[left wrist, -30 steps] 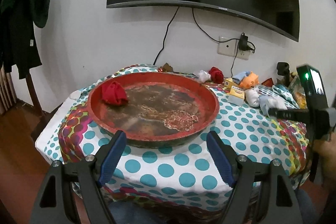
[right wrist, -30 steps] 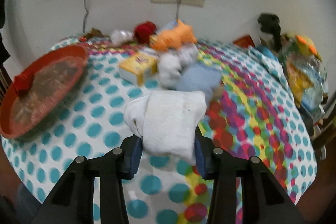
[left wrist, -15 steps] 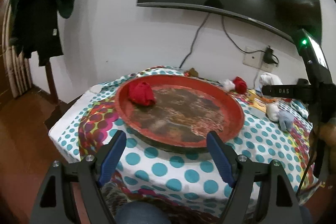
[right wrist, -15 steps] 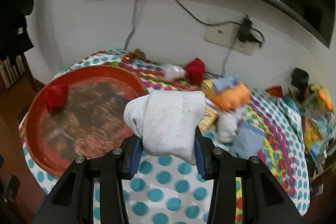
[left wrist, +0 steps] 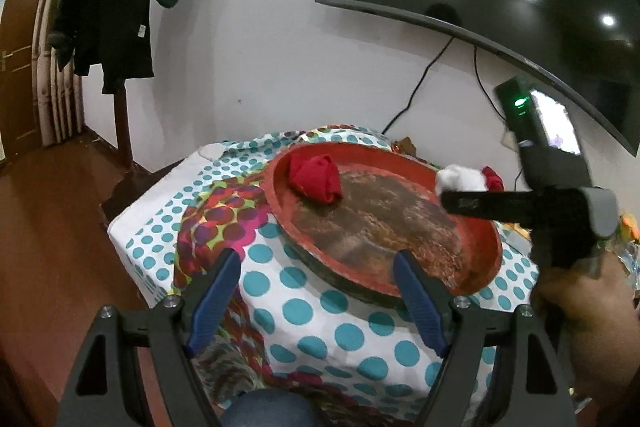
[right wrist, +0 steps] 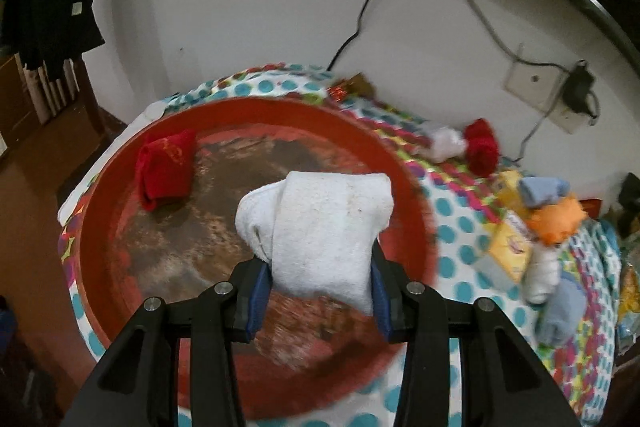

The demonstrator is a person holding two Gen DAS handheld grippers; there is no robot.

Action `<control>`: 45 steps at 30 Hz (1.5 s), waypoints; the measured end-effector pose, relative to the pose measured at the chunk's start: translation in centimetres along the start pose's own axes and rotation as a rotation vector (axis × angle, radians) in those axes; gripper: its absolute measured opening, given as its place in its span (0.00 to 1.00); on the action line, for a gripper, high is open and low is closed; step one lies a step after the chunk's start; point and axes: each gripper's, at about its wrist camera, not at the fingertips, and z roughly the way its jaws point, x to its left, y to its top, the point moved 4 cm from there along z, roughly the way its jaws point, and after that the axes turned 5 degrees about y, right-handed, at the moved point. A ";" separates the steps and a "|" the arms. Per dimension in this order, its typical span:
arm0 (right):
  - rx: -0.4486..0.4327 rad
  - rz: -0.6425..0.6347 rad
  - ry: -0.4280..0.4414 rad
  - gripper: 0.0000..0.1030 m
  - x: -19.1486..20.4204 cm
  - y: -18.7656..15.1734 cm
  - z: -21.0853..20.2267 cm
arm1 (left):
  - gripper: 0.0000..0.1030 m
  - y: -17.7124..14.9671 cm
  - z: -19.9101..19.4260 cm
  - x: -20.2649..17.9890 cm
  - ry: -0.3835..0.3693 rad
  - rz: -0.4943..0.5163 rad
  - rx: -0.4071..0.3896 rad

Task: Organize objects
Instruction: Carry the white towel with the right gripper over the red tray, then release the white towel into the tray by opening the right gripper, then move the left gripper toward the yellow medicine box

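White sock (right wrist: 320, 235), rolled into a bundle, sits clamped between the blue pads of the right gripper (right wrist: 318, 291), held in the air above the middle of the red tray (right wrist: 96, 227). A red sock (right wrist: 166, 169) already lies in the tray near its far left rim. Beyond the tray, on the dotted cloth (right wrist: 460, 219), more bundles wait: another red one (right wrist: 482, 145) touching a small white one (right wrist: 444, 143), an orange one (right wrist: 558, 219) and pale blue ones.

The left gripper (left wrist: 318, 301) hovers with its jaws wide apart and nothing between them, low over the near edge of the table, facing the tray.

As I judge it, the risk lies in the release. Let go from this height, the springy roll could bounce, unroll, or tumble toward the rim. The view is blurred, which suggests motion; opening the jaws while moving would fling the sock sideways, perhaps onto the red one.
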 end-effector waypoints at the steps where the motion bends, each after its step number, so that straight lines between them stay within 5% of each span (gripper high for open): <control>1: 0.010 0.001 0.007 0.39 0.3 0.0 0.6 | 0.79 0.0 0.2 0.0 0.002 -0.003 0.003; 24: 0.108 0.025 0.073 0.41 2.8 -1.1 6.6 | 0.79 0.2 1.6 1.6 0.025 -0.051 0.043; 27: 0.113 0.032 0.098 0.53 2.8 -1.2 6.5 | 0.79 0.2 1.6 1.6 0.024 -0.055 0.038; 29: 0.087 0.031 0.104 0.73 2.8 -1.1 5.8 | 0.79 0.3 1.4 1.6 0.020 -0.053 0.028; 31: 0.020 0.031 0.089 0.76 2.4 -0.6 3.8 | 0.79 0.6 0.9 1.6 0.009 -0.059 0.004; 37: -0.200 0.087 0.001 0.98 -3.6 -0.3 -3.3 | 0.79 1.1 -1.0 0.4 -0.031 -0.038 -0.092; 45: -0.207 0.345 -0.252 0.98 -20.8 -7.2 -6.3 | 0.79 -1.9 -1.2 -7.4 -0.272 0.193 -0.013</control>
